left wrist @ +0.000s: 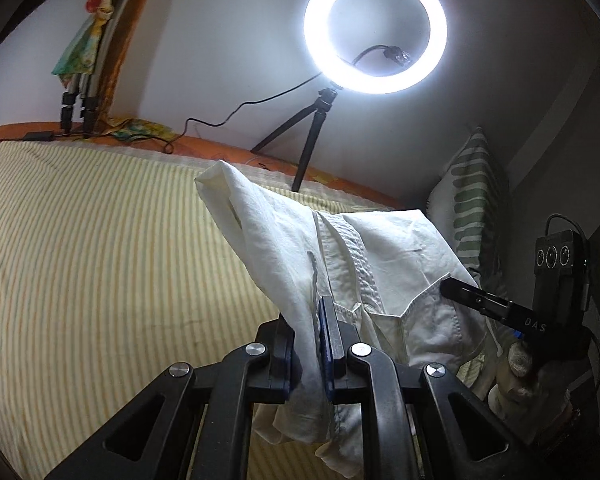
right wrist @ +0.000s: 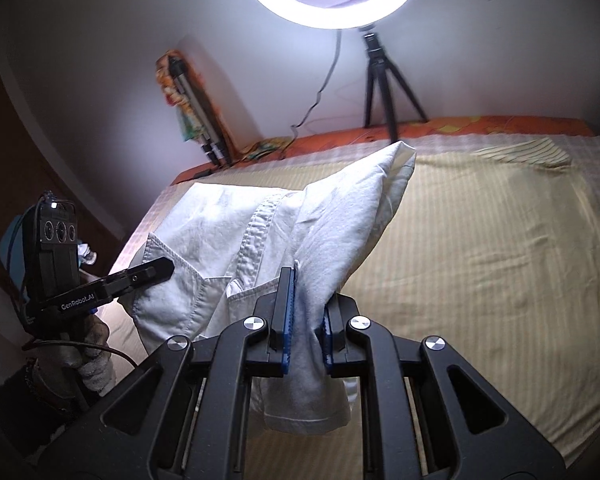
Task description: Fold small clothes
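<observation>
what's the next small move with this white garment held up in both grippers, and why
Probably lower both grippers together and lay the white garment flat on the striped bedsheet. The left gripper and right gripper each pinch a bunched part of the cloth, and it hangs rumpled in the air with one pointed corner sticking up. It likely needs spreading on the bed before any fold can be made.

The ring light (right wrist: 330, 0) is cut off by the top edge in the right wrist view.

A shirt (left wrist: 384, 264) hangs over the bed (left wrist: 100, 248), ring light (left wrist: 375, 30) behind.
</observation>
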Motion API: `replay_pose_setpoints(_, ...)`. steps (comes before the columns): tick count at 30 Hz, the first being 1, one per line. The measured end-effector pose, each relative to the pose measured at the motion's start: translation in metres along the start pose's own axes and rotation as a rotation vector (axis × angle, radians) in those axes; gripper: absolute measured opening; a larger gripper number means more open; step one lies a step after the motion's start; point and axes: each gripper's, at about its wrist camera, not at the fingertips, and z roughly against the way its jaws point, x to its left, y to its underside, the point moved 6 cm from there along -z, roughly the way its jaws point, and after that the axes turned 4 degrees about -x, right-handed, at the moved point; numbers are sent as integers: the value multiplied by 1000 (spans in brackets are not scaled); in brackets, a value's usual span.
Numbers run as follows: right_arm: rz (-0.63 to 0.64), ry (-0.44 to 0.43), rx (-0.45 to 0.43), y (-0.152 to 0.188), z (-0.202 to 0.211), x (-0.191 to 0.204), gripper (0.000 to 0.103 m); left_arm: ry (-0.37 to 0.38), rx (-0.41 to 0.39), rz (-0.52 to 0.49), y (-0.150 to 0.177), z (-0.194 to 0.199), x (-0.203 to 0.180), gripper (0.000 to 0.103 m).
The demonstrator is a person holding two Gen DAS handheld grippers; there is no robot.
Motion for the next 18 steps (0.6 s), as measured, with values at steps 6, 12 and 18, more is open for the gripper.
replay_pose_setpoints(6, 4, 66, -22, -18, 12, -63, 12, 24, 14, -70, -22, -70, -52, 8)
replay_pose_setpoints(12, -5, 129, -61, -50, 21, -131, 12, 39, 17, -114, -48, -145, -101, 8)
replay_pose_setpoints(18, -2, 186, -76, -76, 13, -188, 12, 40, 13, -150, -66, -210, -138, 8)
